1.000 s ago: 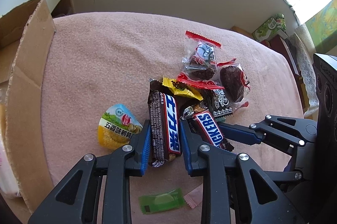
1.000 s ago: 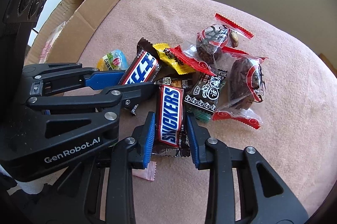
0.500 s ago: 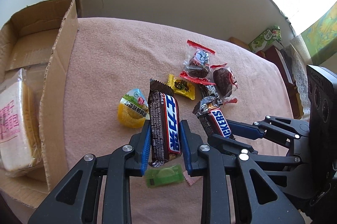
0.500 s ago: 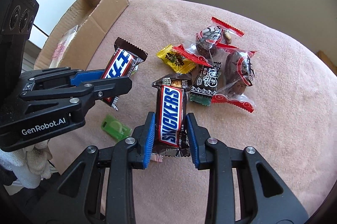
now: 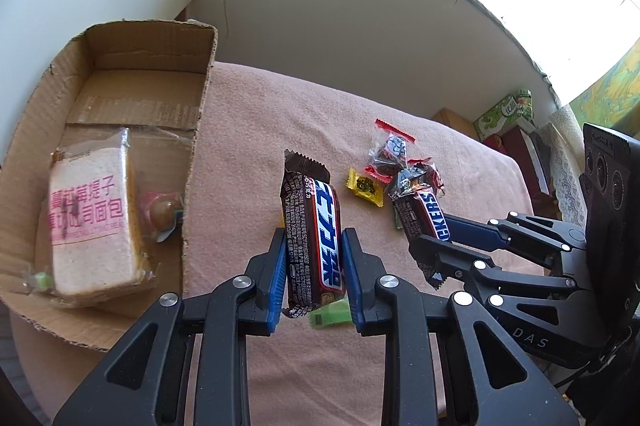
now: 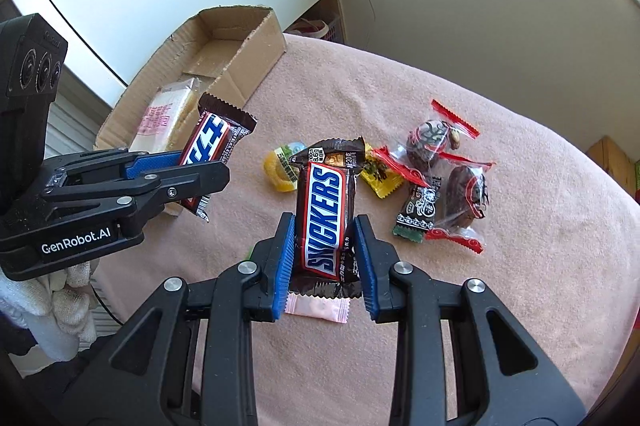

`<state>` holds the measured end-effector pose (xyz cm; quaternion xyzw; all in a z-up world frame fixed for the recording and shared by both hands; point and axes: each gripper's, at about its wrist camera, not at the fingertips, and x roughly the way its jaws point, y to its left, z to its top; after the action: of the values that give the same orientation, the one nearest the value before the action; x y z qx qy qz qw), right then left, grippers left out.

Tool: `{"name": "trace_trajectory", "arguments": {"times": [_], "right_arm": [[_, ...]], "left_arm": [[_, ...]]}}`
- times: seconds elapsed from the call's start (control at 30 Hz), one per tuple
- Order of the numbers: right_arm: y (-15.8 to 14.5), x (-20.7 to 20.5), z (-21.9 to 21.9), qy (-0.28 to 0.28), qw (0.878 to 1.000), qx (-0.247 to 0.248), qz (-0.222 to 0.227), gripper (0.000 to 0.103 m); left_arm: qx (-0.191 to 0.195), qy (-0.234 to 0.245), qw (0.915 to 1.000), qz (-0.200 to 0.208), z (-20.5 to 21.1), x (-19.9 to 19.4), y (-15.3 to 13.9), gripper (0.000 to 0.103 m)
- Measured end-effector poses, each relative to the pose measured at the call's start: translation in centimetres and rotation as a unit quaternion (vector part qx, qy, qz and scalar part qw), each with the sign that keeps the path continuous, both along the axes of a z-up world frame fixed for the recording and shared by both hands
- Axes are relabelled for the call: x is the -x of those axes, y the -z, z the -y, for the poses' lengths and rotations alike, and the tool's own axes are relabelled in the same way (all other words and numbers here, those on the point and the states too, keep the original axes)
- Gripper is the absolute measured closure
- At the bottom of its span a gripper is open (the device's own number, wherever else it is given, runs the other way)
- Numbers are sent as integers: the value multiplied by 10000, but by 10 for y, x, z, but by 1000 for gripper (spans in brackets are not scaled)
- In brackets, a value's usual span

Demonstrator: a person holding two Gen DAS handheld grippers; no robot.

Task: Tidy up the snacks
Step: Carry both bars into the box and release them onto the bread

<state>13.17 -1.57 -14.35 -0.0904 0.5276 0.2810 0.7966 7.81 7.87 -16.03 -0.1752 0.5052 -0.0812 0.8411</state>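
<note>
Bars could slip: my left tool (image 5: 313,268) pinches one bar (image 5: 314,234) near the box (image 5: 198,130), my right tool (image 6: 325,258) another bar (image 6: 325,222) farther off, both by their lower ends above the worktop (image 6: 440,326).

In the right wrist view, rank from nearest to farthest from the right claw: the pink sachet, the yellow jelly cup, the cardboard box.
Measured from the right claw:
1. Pink sachet, on the cloth just beneath the claw.
2. Yellow jelly cup, ahead and slightly left on the cloth.
3. Cardboard box, far upper left at the cloth's edge.
</note>
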Motion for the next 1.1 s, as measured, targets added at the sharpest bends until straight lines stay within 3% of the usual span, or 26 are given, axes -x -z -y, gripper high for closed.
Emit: {"name": "trace_trajectory", "arguments": {"times": [0.53, 1.1], "right_arm": [[-22, -1, -68, -593, 9980, -100, 203, 73], [-13, -1, -147, -1135, 9932, -50, 233, 73]], "left_arm": [[-137, -706, 9972, 190, -61, 27, -8, 78], [-187, -1290, 9914, 128, -122, 46, 1, 78]]}}
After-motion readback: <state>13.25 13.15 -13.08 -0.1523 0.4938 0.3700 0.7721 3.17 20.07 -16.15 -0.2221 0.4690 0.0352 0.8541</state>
